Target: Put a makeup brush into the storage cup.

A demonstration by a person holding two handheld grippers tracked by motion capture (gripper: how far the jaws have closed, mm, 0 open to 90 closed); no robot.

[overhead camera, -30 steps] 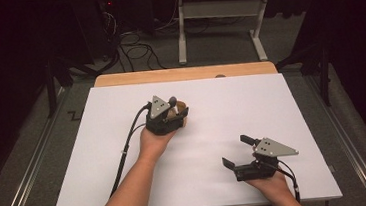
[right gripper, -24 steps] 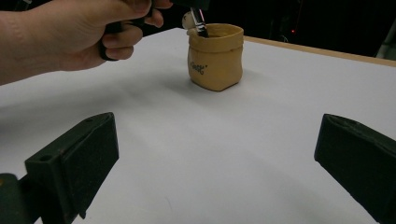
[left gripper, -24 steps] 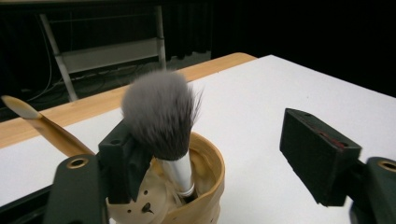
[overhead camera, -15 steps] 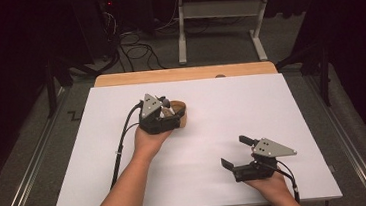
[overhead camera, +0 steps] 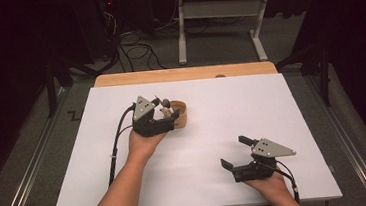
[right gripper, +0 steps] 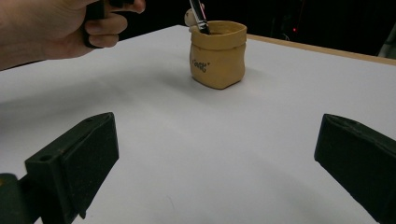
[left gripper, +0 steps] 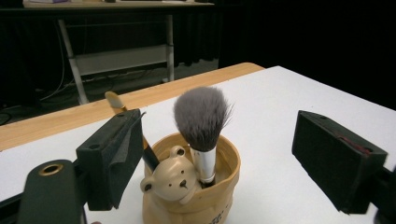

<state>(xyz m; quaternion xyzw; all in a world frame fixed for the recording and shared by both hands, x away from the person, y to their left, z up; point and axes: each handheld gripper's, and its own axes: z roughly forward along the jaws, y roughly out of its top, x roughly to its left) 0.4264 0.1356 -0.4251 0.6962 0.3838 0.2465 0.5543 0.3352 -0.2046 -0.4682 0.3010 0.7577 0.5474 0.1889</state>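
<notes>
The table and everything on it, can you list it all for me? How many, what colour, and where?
Table: one, white top with a wooden far edge, middle of the high view.
Pot: one, tan with a little bear face, left of the table's middle.
Big brush: one, grey bristles, standing in the pot.
Small brush: one, pale tip, leaning in the pot.
Desk frame: one, white, on the floor behind the table.
Left gripper: one, black, open around the pot, jaws just opened.
Right gripper: one, black, open, near right edge.

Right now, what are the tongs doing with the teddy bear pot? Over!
Left tongs just opened, straddling the bear pot, pads clear. Right tongs open, parked apart. Two brushes upright in pot. Nothing in the way.
</notes>
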